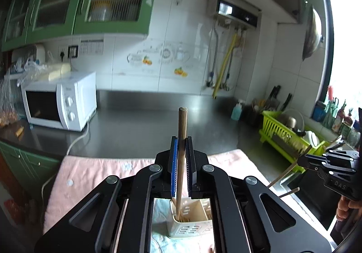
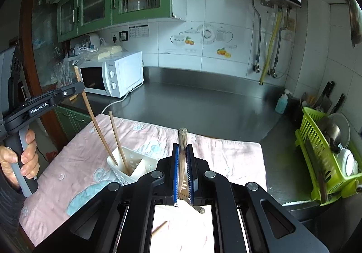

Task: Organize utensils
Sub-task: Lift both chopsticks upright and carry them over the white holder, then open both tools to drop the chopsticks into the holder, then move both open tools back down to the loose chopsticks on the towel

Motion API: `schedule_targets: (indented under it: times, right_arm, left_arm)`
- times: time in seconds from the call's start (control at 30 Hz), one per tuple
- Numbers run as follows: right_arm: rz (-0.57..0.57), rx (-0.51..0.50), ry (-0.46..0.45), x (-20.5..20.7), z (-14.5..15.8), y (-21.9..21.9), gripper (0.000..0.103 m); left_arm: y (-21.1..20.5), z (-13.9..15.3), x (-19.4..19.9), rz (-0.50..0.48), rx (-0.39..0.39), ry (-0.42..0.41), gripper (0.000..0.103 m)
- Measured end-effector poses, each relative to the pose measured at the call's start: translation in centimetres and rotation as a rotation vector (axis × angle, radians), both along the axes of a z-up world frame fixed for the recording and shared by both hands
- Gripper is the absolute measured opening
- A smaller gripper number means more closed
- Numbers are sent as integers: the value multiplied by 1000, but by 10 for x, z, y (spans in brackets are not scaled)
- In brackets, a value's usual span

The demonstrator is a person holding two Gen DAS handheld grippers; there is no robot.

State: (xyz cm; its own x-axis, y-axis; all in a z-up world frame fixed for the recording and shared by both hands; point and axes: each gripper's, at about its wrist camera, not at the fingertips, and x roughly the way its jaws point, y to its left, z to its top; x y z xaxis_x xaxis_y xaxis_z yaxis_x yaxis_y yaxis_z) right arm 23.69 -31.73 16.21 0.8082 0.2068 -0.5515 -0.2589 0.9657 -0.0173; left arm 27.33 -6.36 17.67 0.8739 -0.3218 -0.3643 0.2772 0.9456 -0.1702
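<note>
The left gripper's [image 1: 181, 151] own frame hides most of the cream utensil holder [image 1: 194, 228]. On the right wrist view, the lying chopstick [image 2: 159, 228] is partly covered, and the dish rack [image 2: 316, 162] runs off the edge.

1. Two black grippers: the left gripper [image 1: 181, 146] and the right gripper [image 2: 182, 153], each in the lower centre of its own view.
2. Four wooden chopsticks [image 2: 182, 158] show clearly in the right view; a short wooden piece at bottom centre cannot be identified.
3. One cream utensil holder [image 2: 133, 168].
4. One white microwave [image 2: 117, 75], left of centre.
5. One green dish rack [image 2: 316, 158], right edge.
6. One pink towel [image 2: 226, 151].
</note>
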Motion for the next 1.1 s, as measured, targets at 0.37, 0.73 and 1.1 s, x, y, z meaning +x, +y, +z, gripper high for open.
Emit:
schedule_targets:
  times: [0.37, 0.73, 1.1]
  right_arm:
    - [-31, 18, -27, -12, -13, -2, 25]
    - [44, 52, -26, -96, -51, 20, 26]
    - [42, 132, 213, -152, -166, 55, 24]
  left_arm:
    - [6, -19, -9, 0, 23, 33, 31]
    - [28, -31, -77, 30, 32, 0, 61]
    - [55, -68, -140, 91, 68, -10, 74]
